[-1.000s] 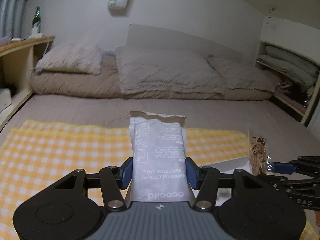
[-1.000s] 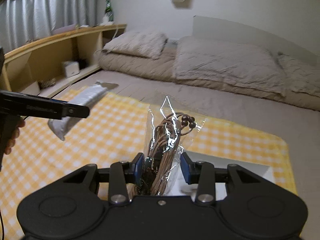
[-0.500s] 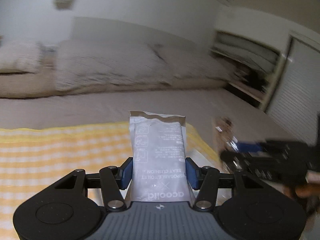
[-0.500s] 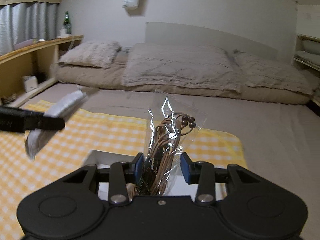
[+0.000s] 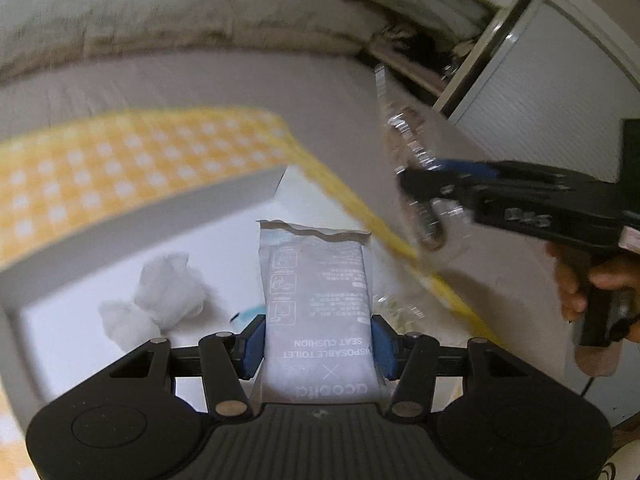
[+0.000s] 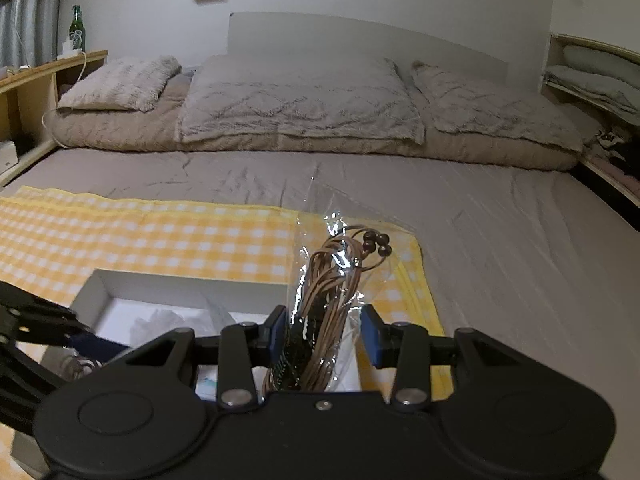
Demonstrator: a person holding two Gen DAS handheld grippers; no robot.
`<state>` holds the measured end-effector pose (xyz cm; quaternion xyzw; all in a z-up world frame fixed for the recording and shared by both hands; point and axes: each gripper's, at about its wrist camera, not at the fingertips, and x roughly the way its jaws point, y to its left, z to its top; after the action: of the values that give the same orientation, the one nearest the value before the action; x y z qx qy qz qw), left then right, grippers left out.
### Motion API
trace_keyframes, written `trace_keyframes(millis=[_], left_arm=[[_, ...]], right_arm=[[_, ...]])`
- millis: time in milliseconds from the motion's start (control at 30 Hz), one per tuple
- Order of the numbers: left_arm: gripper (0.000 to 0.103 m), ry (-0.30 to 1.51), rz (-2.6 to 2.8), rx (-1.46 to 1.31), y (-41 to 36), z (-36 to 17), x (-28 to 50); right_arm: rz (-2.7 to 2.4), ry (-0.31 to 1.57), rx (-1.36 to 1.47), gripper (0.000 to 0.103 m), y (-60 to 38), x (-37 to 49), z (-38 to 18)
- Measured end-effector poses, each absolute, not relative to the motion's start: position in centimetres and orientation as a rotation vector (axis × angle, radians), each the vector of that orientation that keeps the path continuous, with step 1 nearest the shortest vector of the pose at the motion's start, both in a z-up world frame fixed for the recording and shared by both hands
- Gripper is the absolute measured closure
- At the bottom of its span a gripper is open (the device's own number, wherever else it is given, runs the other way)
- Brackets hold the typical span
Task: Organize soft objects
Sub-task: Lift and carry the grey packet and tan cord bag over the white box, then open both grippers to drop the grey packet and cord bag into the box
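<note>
Blurred bedding and a closet door sweep behind the left wrist view, where the left tool (image 5: 318,338) is clamped on a grey disposable toilet seat cushion packet (image 5: 316,300), tilted down over a white box (image 5: 160,216) on the yellow checked cloth (image 5: 132,152). White cotton wads (image 5: 168,292) already lie inside. The right tool (image 5: 424,184), in a hand (image 5: 588,280), hangs beside it with its crinkly bag.

From the right wrist, over the bed (image 6: 520,240), the right tool (image 6: 324,336) grips a clear bag of brown cords with beads (image 6: 332,280) just above the box's near corner.

To do this well, I'd lower the packet flat into the free floor beside the cotton before letting go, and keep the two tools from crowding each other.
</note>
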<state>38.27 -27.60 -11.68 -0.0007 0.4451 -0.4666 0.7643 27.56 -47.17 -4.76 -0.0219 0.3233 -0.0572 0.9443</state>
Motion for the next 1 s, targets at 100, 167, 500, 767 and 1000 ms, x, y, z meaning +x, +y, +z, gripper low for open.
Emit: trace_keyframes(millis=[100, 167, 500, 767, 1000], left_arm=[[0.048, 1.0, -0.965, 0.005, -27.6, -13.3, 39.9], [0.048, 1.003, -0.929, 0.014, -27.2, -14.2, 40.9], [0.047, 0.954, -0.84, 0.177, -24.7, -15.3, 42.3], [0.028, 0.938, -0.849, 0.146, -25.1, -15.5, 41.8], [0.039, 0.942, -0.857, 0.158, -26.4, -15.6, 41.0]], right_arm=[[-0.116, 0.678, -0.045, 0.063, -47.7, 28.0, -5.3], [-0.099, 0.698, -0.035, 0.063, -47.9, 28.5, -5.7], [-0.034, 0.751, -0.117, 0.062, -46.0, 31.5, -8.5], [-0.008, 0.809, -0.273, 0.024, -44.2, 33.0, -11.1], [-0.032, 0.82, -0.218, 0.025, -45.0, 32.6, -10.5]])
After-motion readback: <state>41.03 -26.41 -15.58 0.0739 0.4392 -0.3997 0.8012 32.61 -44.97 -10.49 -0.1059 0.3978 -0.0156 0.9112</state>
